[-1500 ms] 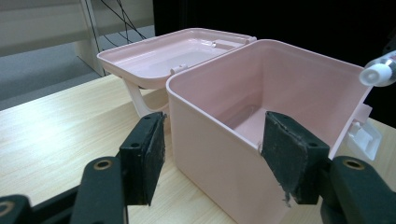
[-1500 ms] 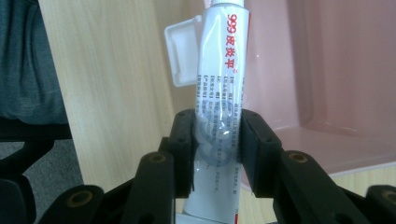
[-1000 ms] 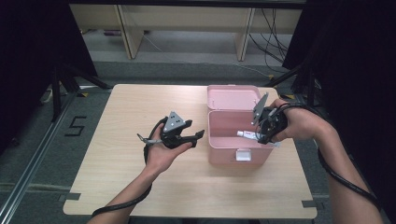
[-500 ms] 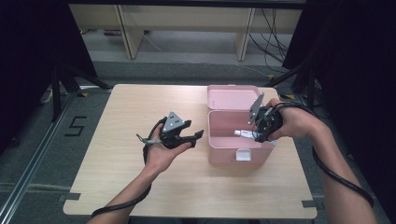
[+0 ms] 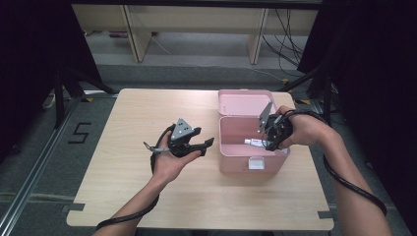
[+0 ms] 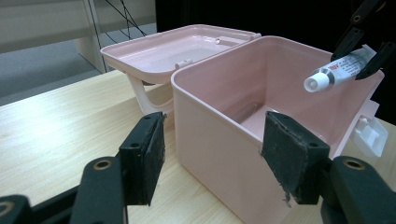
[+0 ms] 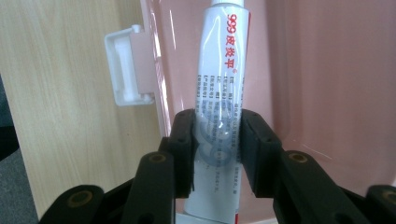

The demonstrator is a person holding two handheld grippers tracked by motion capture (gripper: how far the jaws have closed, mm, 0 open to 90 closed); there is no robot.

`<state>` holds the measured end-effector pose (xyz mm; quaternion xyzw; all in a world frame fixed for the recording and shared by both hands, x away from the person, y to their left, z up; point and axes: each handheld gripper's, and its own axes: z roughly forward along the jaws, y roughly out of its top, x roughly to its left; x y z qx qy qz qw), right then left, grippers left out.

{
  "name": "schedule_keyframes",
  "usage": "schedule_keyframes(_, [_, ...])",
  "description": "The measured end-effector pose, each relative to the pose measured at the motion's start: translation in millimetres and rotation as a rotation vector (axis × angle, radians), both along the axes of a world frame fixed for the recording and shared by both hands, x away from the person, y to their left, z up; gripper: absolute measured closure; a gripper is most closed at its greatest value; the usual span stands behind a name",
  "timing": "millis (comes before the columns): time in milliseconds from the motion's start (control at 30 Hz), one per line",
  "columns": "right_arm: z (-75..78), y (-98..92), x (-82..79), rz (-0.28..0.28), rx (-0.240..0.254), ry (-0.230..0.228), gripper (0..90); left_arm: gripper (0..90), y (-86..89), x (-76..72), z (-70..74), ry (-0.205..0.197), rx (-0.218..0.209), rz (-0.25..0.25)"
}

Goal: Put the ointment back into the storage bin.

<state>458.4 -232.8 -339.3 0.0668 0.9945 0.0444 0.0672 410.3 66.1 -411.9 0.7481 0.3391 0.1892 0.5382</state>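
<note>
A pink plastic box [image 5: 236, 164] stands open on the table, its lid [image 5: 243, 102] laid back behind it. My right gripper [image 5: 268, 140] hovers over the box's right side, shut on a white tube [image 5: 253, 142] with red print whose cap points left over the opening. In the right gripper view the pads pinch the tube [image 7: 222, 70] at mid-length above the box's pink inside [image 7: 327, 70]. My left gripper [image 5: 205, 136] is held just left of the box, open, with nothing between its pads. Seen from the left gripper view, the box wall [image 6: 215, 135] is close ahead, with the tube [image 6: 338, 70] above its far rim.
The box's white latch [image 5: 254, 163] hangs open on the front wall and is also seen as the latch [image 7: 126, 70] beside the wooden tabletop [image 7: 56, 93]. Bare table [image 5: 128, 128] stretches to the left. Shelving legs and cables stand beyond the far edge.
My right gripper with the tube has shifted slightly left over the box. The left gripper has stayed where it was.
</note>
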Motion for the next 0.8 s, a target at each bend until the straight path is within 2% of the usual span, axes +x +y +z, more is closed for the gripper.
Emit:
schedule_keyframes(133, [-3.4, 0.5, 0.4, -0.016, -0.003, -0.001, 68.7, 39.0, 0.6, 0.3, -0.6, 0.000, -0.001, 0.002])
schedule_keyframes(167, [-4.4, 0.4, 2.0, 0.001, 0.001, 0.003, 68.7, 39.0, 0.5, 0.3, -0.8, 0.001, -0.002, 0.003])
schedule_keyframes(200, [-5.2, 0.3, 0.2, -0.028, 0.002, 0.013, 68.6, 39.0, 0.4, 0.2, -1.2, 0.002, -0.002, 0.003])
schedule_keyframes(233, [-6.1, -0.1, 2.8, 0.001, -0.002, 0.006, 68.7, 39.0, 0.4, 0.2, -1.3, 0.001, -0.002, 0.002])
schedule_keyframes(267, [-6.5, -0.3, 1.8, -0.014, -0.008, 0.000, 68.7, 39.0, 0.2, 0.2, -1.5, 0.002, -0.001, 0.002])
schedule_keyframes(333, [-8.3, -0.6, 3.2, 0.002, -0.011, 0.004, 68.7, 38.9, -0.1, 0.1, -1.8, 0.002, 0.000, 0.001])
schedule_keyframes(367, [-8.8, -0.8, 2.7, -0.009, -0.008, 0.006, 68.7, 38.9, -0.3, 0.1, -1.9, 0.001, 0.001, 0.000])
schedule_keyframes(433, [-10.0, -0.9, 4.3, 0.014, -0.005, 0.008, 68.7, 38.9, -0.8, 0.6, -2.6, 0.000, -0.007, -0.007])
schedule_keyframes(467, [-10.6, -1.1, 4.6, 0.018, -0.002, 0.008, 68.7, 38.9, -0.8, -0.1, -2.1, 0.003, 0.002, 0.000])
schedule_keyframes(567, [-11.6, -1.7, 3.6, -0.003, -0.011, 0.003, 68.7, 38.9, -0.7, 0.1, -2.2, 0.002, 0.001, 0.000])
schedule_keyframes(600, [-13.2, -1.7, 5.3, 0.018, -0.001, 0.003, 68.7, 38.9, -0.6, 0.1, -2.2, 0.002, 0.000, 0.001])
schedule_keyframes(633, [-13.5, -1.5, 3.6, -0.011, -0.009, 0.013, 68.7, 38.9, -0.7, 0.0, -2.2, 0.002, 0.000, 0.001])
schedule_keyframes(667, [-14.2, -1.4, 4.4, 0.003, -0.011, 0.009, 68.7, 38.9, -0.8, 0.0, -2.2, 0.003, 0.001, 0.000])
schedule_keyframes(700, [-14.5, -1.2, 4.0, -0.022, -0.006, 0.031, 68.7, 38.9, -0.9, -0.2, -2.3, 0.004, 0.000, 0.000])
schedule_keyframes(767, [-16.2, -1.3, 6.5, 0.028, -0.012, 0.008, 68.7, 38.9, -0.9, -0.2, -2.4, 0.004, 0.001, 0.000])
schedule_keyframes(800, [-16.5, -1.6, 5.9, 0.012, -0.015, 0.012, 68.6, 38.9, -0.8, 0.0, -2.5, 0.004, 0.001, 0.000])
